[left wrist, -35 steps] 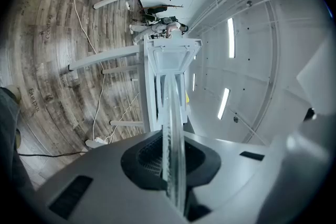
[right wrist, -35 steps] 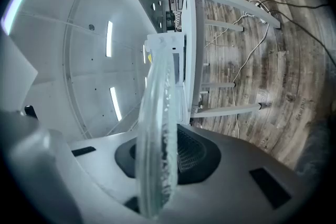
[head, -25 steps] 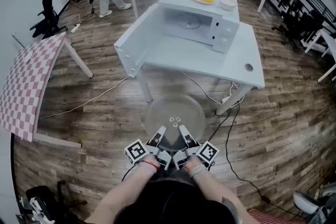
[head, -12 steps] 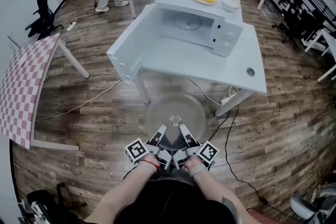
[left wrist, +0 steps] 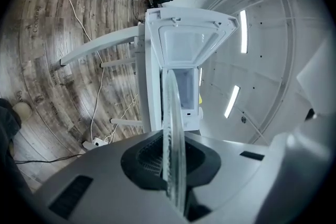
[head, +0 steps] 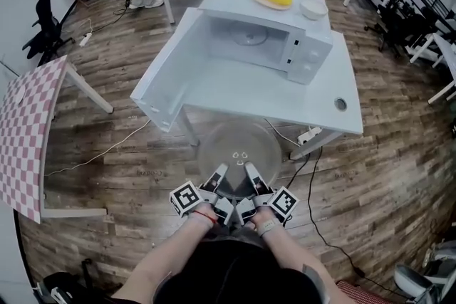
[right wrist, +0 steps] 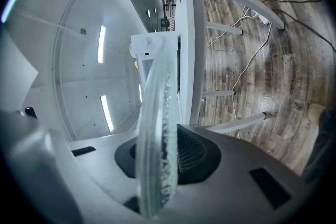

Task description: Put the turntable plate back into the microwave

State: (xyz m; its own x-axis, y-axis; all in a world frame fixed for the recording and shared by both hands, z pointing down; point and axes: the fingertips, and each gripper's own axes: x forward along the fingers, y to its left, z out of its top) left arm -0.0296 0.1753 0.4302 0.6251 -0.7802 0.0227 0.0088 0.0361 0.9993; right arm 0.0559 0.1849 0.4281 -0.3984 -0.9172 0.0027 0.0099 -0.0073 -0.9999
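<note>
Where each pair of jaws pinches the near rim of the turntable plate (head: 239, 146), the left gripper (head: 219, 173) and right gripper (head: 249, 171) sit side by side, forearms extended. The plate is held flat, short of the microwave (head: 260, 39), whose door (head: 167, 78) is open. Only the gripper views show the glass edge-on.

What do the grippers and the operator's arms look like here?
Both the left gripper and right gripper have grey jaws with black ribbed pads, each carrying a white cube with black square markers. Bare forearms; a red band on the left wrist, a pale band on the right; dark top.
</note>
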